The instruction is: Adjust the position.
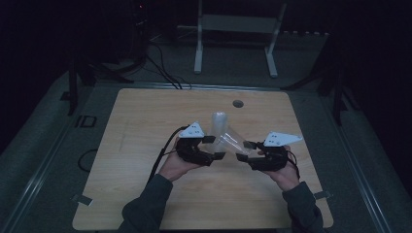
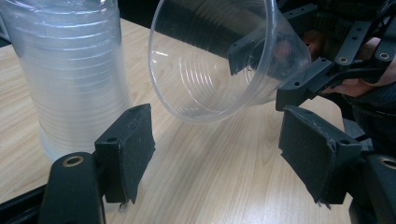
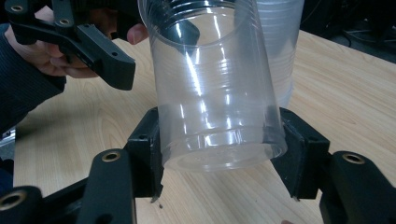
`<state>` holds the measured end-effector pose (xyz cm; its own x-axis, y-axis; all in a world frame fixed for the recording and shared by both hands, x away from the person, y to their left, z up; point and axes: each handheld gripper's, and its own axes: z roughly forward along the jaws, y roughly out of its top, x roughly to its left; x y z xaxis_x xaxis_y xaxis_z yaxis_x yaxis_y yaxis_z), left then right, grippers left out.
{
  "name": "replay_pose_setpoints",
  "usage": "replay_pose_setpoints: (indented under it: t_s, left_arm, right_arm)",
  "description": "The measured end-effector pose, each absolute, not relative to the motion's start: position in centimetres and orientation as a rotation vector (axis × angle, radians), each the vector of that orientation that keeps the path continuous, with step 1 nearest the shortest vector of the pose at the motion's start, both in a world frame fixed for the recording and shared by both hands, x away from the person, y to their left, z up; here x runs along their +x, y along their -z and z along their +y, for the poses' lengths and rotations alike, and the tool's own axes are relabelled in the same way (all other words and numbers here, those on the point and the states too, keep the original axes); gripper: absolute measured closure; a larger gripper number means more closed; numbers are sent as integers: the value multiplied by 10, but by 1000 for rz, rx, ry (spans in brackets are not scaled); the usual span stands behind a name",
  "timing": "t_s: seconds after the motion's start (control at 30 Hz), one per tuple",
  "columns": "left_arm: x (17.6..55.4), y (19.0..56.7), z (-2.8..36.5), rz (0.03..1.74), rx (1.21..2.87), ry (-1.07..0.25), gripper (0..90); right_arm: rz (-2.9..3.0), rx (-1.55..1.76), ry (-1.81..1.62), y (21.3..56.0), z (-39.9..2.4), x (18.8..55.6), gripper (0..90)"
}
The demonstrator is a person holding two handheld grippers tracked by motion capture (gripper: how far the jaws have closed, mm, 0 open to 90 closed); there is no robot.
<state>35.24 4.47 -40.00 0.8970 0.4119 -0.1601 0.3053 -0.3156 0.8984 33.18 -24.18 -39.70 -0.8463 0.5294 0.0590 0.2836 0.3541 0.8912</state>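
Clear plastic is what both grippers work around, on a pale wooden table (image 1: 145,194). Farthest left, the left gripper (image 2: 217,149) has its jaws standing partly apart with bare tabletop between the pads and nothing clasped. Beyond its left jaw, just past the pad, stands an upright stack of clear cups (image 2: 70,74), its long axis vertical and its base on the wood. Beyond and above the gap between those jaws hangs a single clear cup (image 2: 210,65), tilted, with its wide mouth turned toward the left gripper and slightly down. Its long axis runs from that mouth up and away to the narrow base, which sits in the right gripper (image 3: 224,154). That gripper's jaws are closed on the cup's base end, one pad pressing each side of the wall, so the cup is carried clear of the table. From the right gripper's own view the cup rises straight out from between the jaws, mouth pointing away, and the stack stands just behind it to the right. In the high view the held cup bridges the space between the two grippers, just in front of the stack.
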Motion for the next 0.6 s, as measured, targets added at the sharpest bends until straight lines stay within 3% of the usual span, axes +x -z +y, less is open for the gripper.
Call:
replay_pose_setpoints:
  t_s: [0.6]
  left_arm:
    - [351,398,45,510,1898,-109,260]
  right_arm:
    - [2321,715,-1615,400,-240,330,418]
